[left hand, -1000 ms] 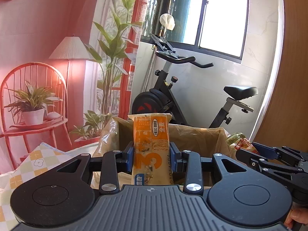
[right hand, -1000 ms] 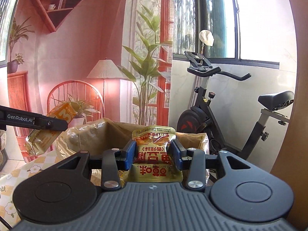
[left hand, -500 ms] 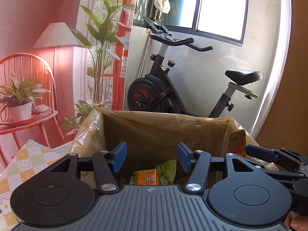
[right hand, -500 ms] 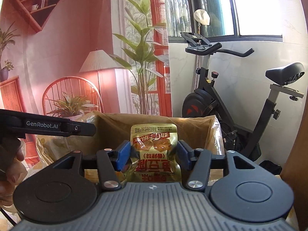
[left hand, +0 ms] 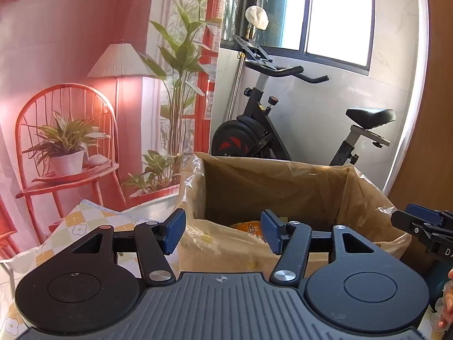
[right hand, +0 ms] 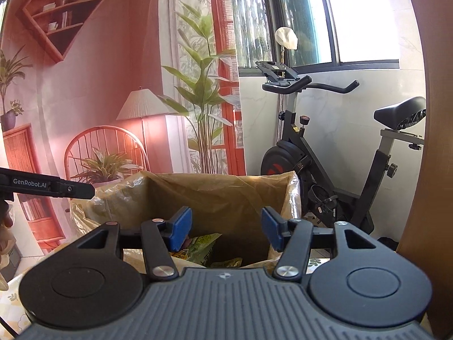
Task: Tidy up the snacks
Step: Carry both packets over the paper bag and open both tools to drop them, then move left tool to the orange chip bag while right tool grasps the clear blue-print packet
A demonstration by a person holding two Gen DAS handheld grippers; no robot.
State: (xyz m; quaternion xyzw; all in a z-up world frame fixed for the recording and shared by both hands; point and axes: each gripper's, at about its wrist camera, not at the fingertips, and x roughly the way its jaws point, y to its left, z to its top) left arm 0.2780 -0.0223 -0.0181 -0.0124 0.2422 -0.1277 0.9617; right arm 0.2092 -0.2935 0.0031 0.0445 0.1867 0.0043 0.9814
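Now both tools are seen hovering at the near side of the bag-lined box, which serves as the landmark throughout. Nearest the lens, the left hand-held gripper is held with its blue pads well apart and nothing between them; its fingers are aimed across the box's near-left rim, slightly downward. Likewise, the right hand-held gripper is held with its pads apart and empty, aimed more squarely over the box's opening. In the left wrist view, the tip of the right tool is seen at the box's near-right corner; in the right wrist view, the left tool's arm is seen reaching in by the box's left wall.

Beyond and below the pads, the snacks are found inside the box. An orange packet is glimpsed just past the near rim, low in the box, ahead of and below the left tool. A green-and-yellow packet is seen on the box's floor, ahead of and beneath the right tool, toward its left pad. Its long axis appears to run diagonally, though too little of it is shown for this to be settled.

Since both tools are empty and the packets lie inside the box, the next pick is judged to lie away from the box, somewhere outside both views.
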